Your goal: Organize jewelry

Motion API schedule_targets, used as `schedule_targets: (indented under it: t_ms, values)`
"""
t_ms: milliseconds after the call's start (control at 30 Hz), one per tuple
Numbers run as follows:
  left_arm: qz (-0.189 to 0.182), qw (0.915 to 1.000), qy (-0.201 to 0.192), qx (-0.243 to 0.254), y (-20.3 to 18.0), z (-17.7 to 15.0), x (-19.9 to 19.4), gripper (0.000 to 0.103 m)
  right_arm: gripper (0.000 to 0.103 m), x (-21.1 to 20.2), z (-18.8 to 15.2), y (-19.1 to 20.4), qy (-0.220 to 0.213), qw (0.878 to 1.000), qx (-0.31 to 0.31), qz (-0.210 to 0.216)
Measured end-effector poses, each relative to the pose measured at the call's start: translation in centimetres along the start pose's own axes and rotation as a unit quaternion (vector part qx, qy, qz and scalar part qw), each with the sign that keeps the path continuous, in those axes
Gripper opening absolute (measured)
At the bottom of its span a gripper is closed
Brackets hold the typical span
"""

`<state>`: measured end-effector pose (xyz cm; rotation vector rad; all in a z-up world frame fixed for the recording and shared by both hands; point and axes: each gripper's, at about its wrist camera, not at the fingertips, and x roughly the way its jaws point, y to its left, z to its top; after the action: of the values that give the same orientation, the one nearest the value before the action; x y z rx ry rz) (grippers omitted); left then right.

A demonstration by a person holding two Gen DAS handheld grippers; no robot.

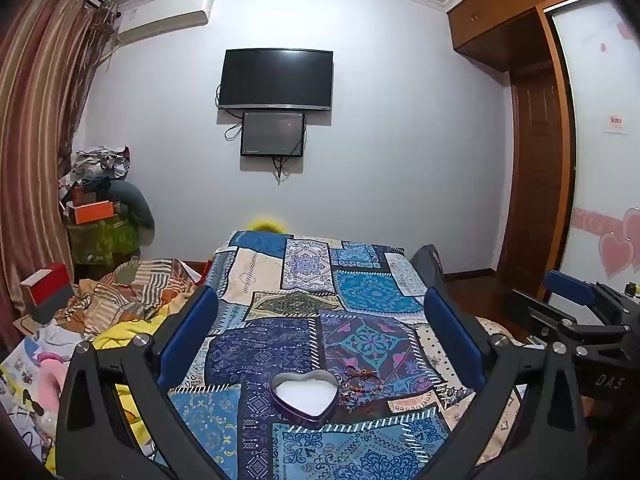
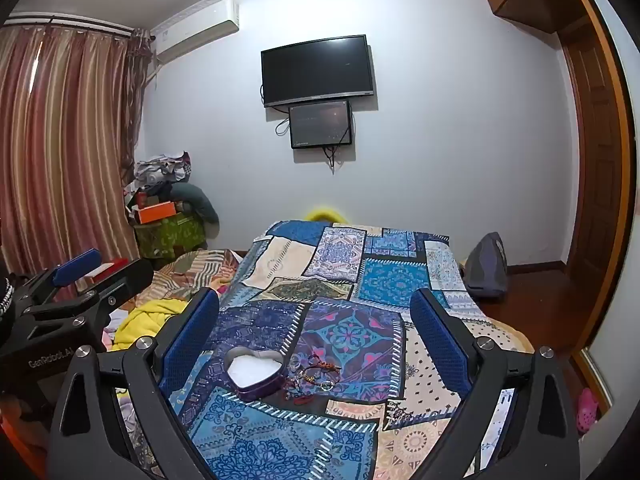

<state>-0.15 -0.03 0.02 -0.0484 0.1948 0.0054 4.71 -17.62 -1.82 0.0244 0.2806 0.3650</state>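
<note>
A heart-shaped purple tin (image 1: pixel 304 400) (image 2: pixel 255 375) with a white lining lies open on the patchwork cloth. Just to its right sits a small tangle of jewelry (image 1: pixel 360 385) (image 2: pixel 314 376): cord bracelets, beads and rings. My left gripper (image 1: pixel 320 320) hovers above and behind the tin, open, with nothing between its blue pads. My right gripper (image 2: pixel 316 320) is also open and empty, with tin and jewelry framed low between its fingers. Each gripper shows at the edge of the other's view: the right gripper (image 1: pixel 576 300) and the left gripper (image 2: pixel 76 276).
The patchwork cloth (image 1: pixel 372 288) (image 2: pixel 400 280) covers a long surface running toward the far wall. Crumpled bedding and clutter (image 1: pixel 120 300) lie to the left. A grey bag (image 2: pixel 486 266) sits on the wooden floor at right. Two dark screens (image 1: pixel 276 80) hang on the wall.
</note>
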Motion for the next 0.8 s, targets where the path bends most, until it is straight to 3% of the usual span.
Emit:
schedule_targets:
  t_ms: [100, 133, 267, 333, 800]
  values:
    - [0.008, 0.9999, -0.006, 0.005, -0.2, 0.0, -0.3, 0.103, 0.095, 0.0, 0.0, 0.0, -0.001, 1.0, 0.0, 0.0]
    - [0.003, 0.9997, 0.018, 0.013, -0.3, -0.1, 0.7, 0.103, 0.095, 0.0, 0.0, 0.0, -0.001, 1.0, 0.0, 0.0]
    - [0.004, 0.9996, 0.022, 0.016, -0.9, 0.0, 1.8, 0.103, 0.095, 0.0, 0.0, 0.0, -0.001, 1.0, 0.0, 0.0]
    - [0.0, 0.9999, 0.007, 0.01, -0.3, -0.2, 0.4, 0.103, 0.095, 0.0, 0.0, 0.1, -0.001, 1.0, 0.0, 0.0]
    - [0.012, 0.9999, 0.003, 0.004, 0.2, -0.4, 0.5, 0.103, 0.095, -0.1, 0.2, 0.3, -0.001, 1.0, -0.002, -0.001]
